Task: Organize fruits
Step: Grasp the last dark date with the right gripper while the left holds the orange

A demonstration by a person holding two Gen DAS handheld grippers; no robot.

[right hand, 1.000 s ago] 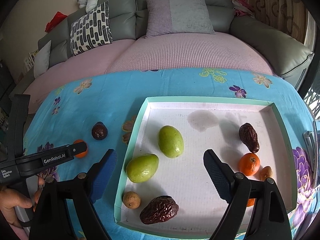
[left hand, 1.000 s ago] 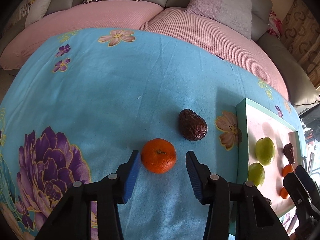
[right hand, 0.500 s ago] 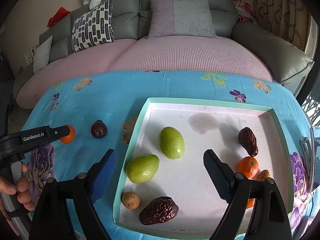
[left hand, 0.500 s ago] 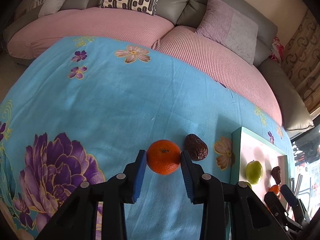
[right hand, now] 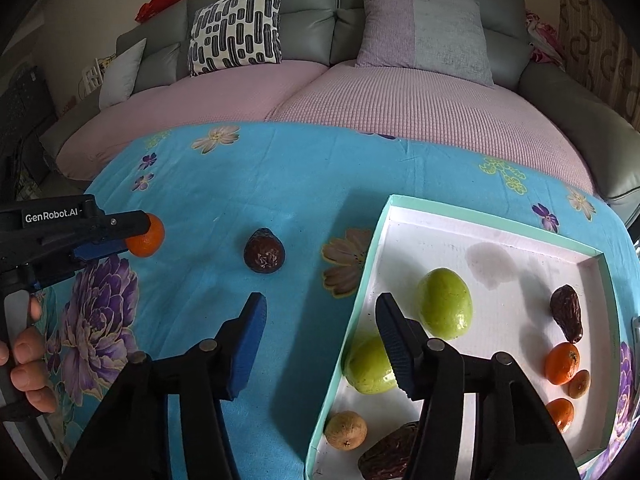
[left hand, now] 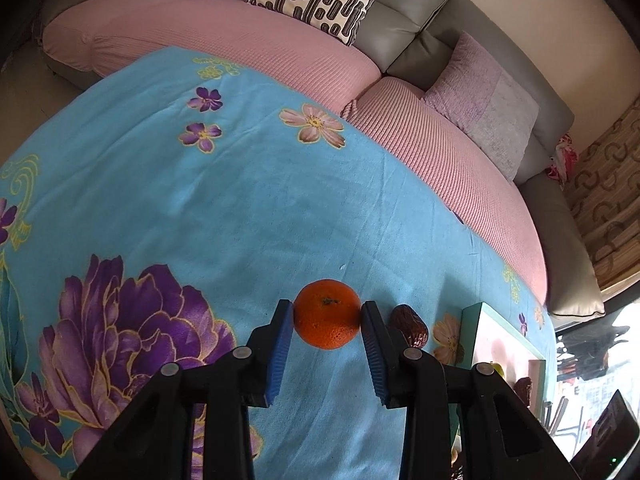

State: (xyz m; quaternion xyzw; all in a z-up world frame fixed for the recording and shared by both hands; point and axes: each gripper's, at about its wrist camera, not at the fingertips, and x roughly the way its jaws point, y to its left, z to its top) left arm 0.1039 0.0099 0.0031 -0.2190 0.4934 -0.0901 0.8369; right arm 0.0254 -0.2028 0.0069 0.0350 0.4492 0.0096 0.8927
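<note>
**Two loose fruits outside the tray, one now being gripped**

Left gripper (left hand: 327,322) is clamping the tangerine (left hand: 327,314) between its blue pads (left hand: 282,344), squeezing at the fruit's widest part so the round skin is not slipping out. Whether the fruit is sitting on the blue floral cloth (left hand: 240,208) or hanging just above it, I cannot tell. From the right wrist view the same tangerine (right hand: 146,237) is sitting at the tip of the left gripper (right hand: 132,236), well apart from the tray (right hand: 362,280), with a person's hand (right hand: 24,364) working the handle.

Brown date (right hand: 264,251) is lying alone on the cloth, between the tangerine and the tray, just beside the gripped fruit in the left view (left hand: 409,325). Probably next in line.

Right gripper (right hand: 320,336) is hovering with its jaws wide apart and nothing between them, straddling the tray's near-left rim; likely waiting its turn.

Tray is already holding two green fruits (right hand: 444,304), more dates (right hand: 566,312), tangerines (right hand: 562,362) and a small tan fruit (right hand: 346,430), roughly sorted by kind, so the gripped tangerine is likely heading for the orange cluster at the right side. Risk: carrying it over the date and rim.
</note>
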